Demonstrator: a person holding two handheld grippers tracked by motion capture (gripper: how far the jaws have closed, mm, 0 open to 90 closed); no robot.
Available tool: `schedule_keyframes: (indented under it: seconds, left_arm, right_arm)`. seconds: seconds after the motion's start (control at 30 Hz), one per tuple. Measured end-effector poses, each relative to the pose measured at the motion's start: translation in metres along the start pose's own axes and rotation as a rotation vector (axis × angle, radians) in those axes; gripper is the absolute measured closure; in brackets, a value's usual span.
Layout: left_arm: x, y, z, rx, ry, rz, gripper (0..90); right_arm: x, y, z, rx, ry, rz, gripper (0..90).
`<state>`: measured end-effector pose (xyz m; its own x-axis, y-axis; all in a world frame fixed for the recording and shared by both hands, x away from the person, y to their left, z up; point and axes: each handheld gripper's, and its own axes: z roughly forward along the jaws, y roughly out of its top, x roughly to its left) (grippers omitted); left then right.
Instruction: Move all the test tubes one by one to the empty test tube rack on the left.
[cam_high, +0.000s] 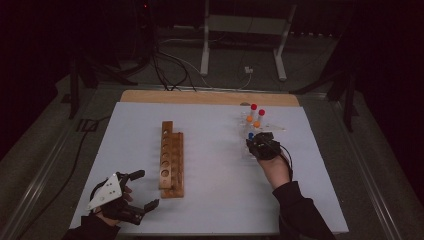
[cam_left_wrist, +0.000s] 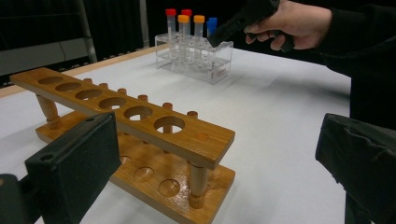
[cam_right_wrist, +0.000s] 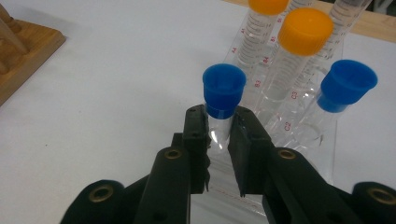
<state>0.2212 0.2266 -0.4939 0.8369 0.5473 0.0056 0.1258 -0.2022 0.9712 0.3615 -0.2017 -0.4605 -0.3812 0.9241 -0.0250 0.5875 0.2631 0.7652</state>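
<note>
Blue-capped tube (cam_right_wrist: 223, 100), light, slick plastic, sits in clear rack (cam_right_wrist: 299, 135) at far right; right gripper (cam_right_wrist: 219, 135) pinches it just under the cap; left gripper (cam_high: 141, 192) wide, idle.

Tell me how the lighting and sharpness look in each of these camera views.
High view: dim, room black beyond the white table, tubes too small to read. Left gripper view: brighter, wooden rack sharp, its own near jaws soft. Right gripper view: bright and even, right gripper crisp around the blue-capped tube, printed labels on the clear rack legible.
</note>
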Motion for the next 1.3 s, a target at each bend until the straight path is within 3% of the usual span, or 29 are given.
schedule_keyframes:
  seconds: [0.2,0.33,0.5,0.57,0.8,1.0,1.1,1.2,1.3]
  left_arm:
    - [-0.001,0.0,0.001,0.016,-0.005,0.001,0.5]
    - [0.001,0.0,0.001,0.016,-0.005,-0.025,0.6]
    - [0.003,0.002,-0.002,0.008,0.019,-0.044,0.5]
    - [0.003,0.003,-0.003,0.008,0.008,-0.048,0.5]
    - [0.001,0.006,-0.004,0.008,0.002,-0.024,0.6]
    - [0.002,0.015,-0.007,-0.005,0.012,-0.036,0.6]
    - [0.003,0.025,-0.008,-0.004,-0.021,-0.087,0.6]
    - [0.0,0.035,-0.005,0.027,-0.027,-0.05,0.6]
    - [-0.001,0.042,-0.001,0.023,-0.059,-0.067,0.5]
  right_arm:
    - [0.002,0.005,-0.008,-0.026,-0.008,-0.039,77.1]
    - [0.004,0.011,-0.015,-0.045,-0.015,-0.072,77.1]
    - [0.002,0.019,-0.027,-0.068,-0.006,-0.077,77.1]
    - [0.002,0.022,-0.032,-0.078,-0.005,-0.082,77.1]
    - [0.004,0.032,-0.051,-0.116,0.001,-0.111,77.2]
    - [0.008,0.037,-0.058,-0.127,0.024,-0.129,77.1]
    - [0.011,0.038,-0.062,-0.13,0.042,-0.135,77.2]
    - [0.018,0.035,-0.063,-0.12,0.074,-0.156,77.1]
    - [0.025,0.031,-0.063,-0.112,0.099,-0.181,77.1]
